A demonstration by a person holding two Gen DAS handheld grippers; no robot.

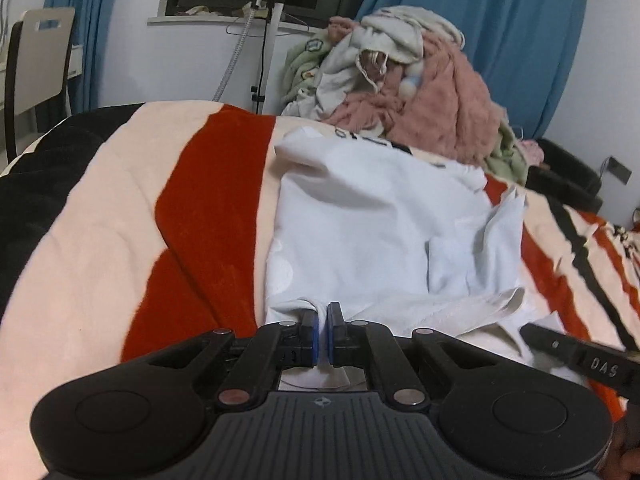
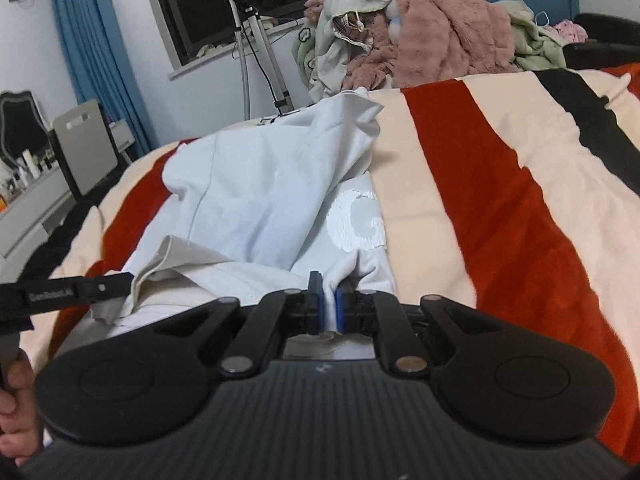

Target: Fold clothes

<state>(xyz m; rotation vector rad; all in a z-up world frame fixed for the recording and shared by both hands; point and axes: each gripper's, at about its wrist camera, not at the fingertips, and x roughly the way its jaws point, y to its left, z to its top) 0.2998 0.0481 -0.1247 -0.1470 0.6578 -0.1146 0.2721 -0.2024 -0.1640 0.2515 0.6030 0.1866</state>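
Note:
A white garment (image 1: 372,224) lies spread on the striped blanket (image 1: 120,240), partly folded, with dark print at its far end. My left gripper (image 1: 322,312) is shut on the near left edge of the white garment, cloth pinched between its blue pads. In the right wrist view the same white garment (image 2: 260,192) shows a white and grey emblem (image 2: 358,220). My right gripper (image 2: 328,284) is shut on the garment's near right edge, a ridge of fabric bunched between its pads. Each gripper's arm shows in the other's view.
A pile of unfolded clothes (image 1: 420,76), pink, green and white, sits at the far end of the bed. A stand with a hose (image 1: 264,40) rises by the window. A chair (image 1: 36,60) and a dresser (image 2: 28,184) stand on the left. A hand (image 2: 16,400) holds the left gripper.

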